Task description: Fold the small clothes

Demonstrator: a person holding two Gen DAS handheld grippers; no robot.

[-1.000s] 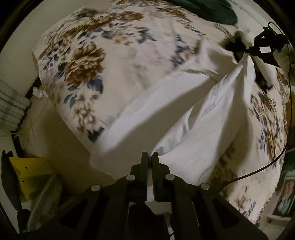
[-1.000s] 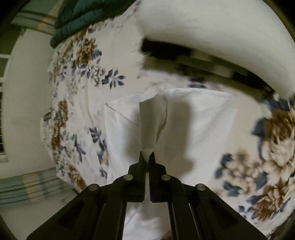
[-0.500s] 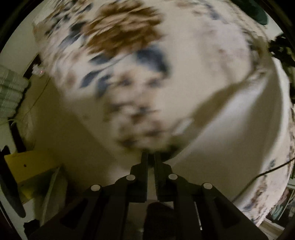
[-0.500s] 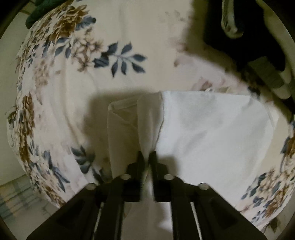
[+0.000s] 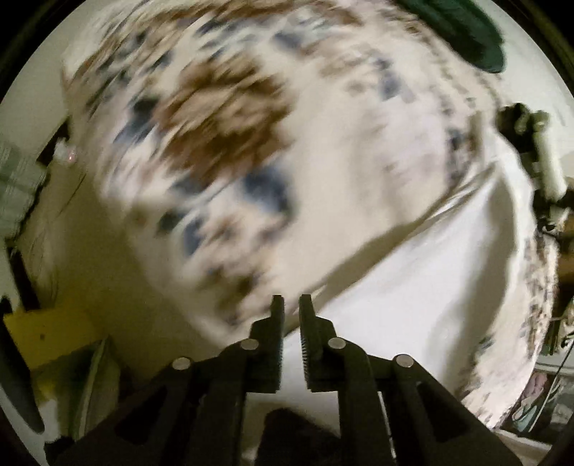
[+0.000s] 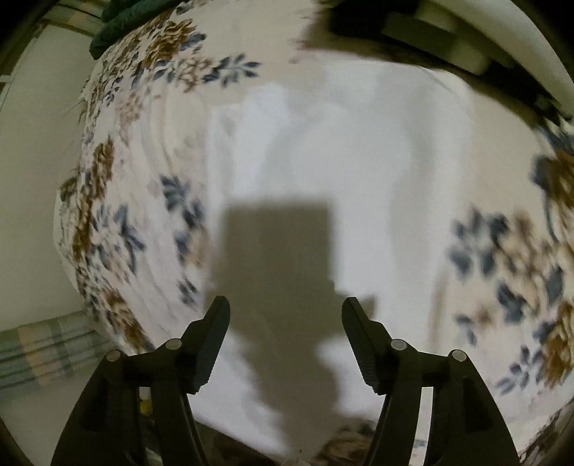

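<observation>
A white garment (image 6: pixel 358 161) lies flat on the floral bedspread (image 6: pixel 118 222), below my right gripper (image 6: pixel 285 304), which is wide open and empty above it. In the left wrist view the same white garment (image 5: pixel 430 286) lies at the right, blurred by motion. My left gripper (image 5: pixel 287 304) has its jaws slightly apart; white cloth shows in the narrow gap, and I cannot tell whether it is still pinched. The other gripper (image 5: pixel 538 154) shows at the far right edge.
A dark green cloth (image 5: pixel 462 28) lies at the far end of the bed, also in the right wrist view (image 6: pixel 122 21). A yellow box (image 5: pixel 46 337) stands on the floor left of the bed. The bed edge drops off at the left.
Both grippers lowered the garment onto the bed. My right gripper has opened wide and let go. My left gripper's jaws have parted slightly.
</observation>
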